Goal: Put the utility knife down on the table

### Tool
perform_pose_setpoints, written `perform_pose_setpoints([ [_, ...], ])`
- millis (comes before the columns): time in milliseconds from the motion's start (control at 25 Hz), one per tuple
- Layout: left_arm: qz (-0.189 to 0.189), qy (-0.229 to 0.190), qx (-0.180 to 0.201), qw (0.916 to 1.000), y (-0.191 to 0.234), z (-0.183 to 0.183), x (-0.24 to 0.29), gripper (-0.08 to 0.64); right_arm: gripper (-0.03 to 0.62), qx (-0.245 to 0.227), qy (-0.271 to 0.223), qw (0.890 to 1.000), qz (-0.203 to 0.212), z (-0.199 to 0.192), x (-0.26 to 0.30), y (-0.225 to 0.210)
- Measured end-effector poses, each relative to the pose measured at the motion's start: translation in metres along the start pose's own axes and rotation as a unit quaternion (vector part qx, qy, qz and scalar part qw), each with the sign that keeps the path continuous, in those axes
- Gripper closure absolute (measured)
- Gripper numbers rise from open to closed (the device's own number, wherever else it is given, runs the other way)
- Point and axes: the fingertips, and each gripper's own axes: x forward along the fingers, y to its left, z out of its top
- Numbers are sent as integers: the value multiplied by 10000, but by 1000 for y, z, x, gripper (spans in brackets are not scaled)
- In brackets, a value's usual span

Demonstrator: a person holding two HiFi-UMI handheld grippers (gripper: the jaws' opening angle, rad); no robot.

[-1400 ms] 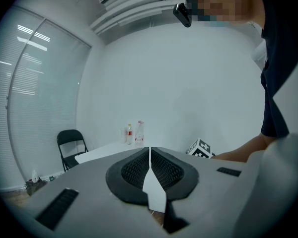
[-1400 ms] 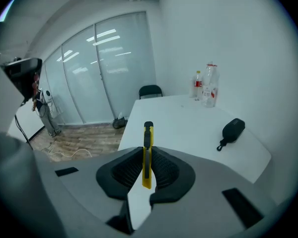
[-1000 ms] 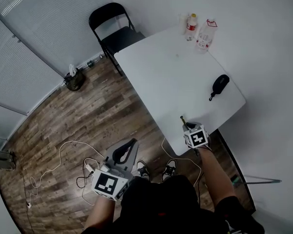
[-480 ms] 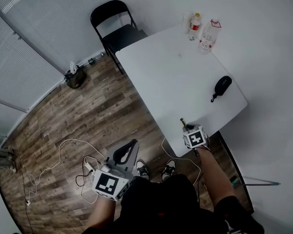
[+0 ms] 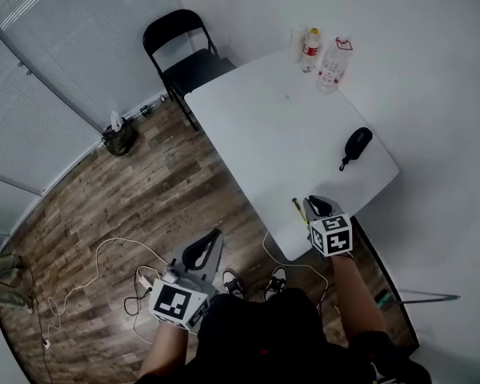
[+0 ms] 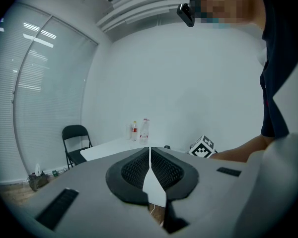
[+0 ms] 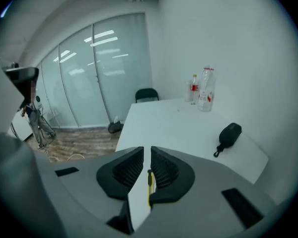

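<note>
The utility knife [image 5: 297,208] is thin, yellow and dark, and pokes out over the near corner of the white table [image 5: 256,126]. My right gripper [image 5: 312,206] is shut on it just above that corner. In the right gripper view the knife's yellow edge [image 7: 149,181] shows low between the two pads, against the right one, and the right gripper [image 7: 147,150] points across the table. My left gripper [image 5: 206,248] is shut with nothing in it and hangs over the wooden floor, left of the table. In the left gripper view its jaws [image 6: 149,150] meet.
A black pouch [image 5: 357,142] lies near the table's right edge. Two bottles [image 5: 333,61] stand at the far corner. A black folding chair [image 5: 184,50] sits at the table's far left end. White cables [image 5: 112,254] trail on the floor. A wall runs close along the right.
My right gripper has drawn slightly back and to the right at the table corner, and its jaws now show in the head view. The left gripper has barely moved.
</note>
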Motion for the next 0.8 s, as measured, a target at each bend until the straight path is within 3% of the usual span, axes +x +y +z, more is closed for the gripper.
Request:
perform_pose_setpoints([
  [360,-192,-227,284,9992,-9,31,-10,529,552,0,-1688,9855,-195,95,-115,32],
  [600,-558,-662,364,9956,-27,65,-19,529,560,36,-2608,9644,-437,138,-198,55],
  [800,-756,-871,545,9918,-42,85,-22,529,568,-310,-3179,9461,-533,156,-255,73],
])
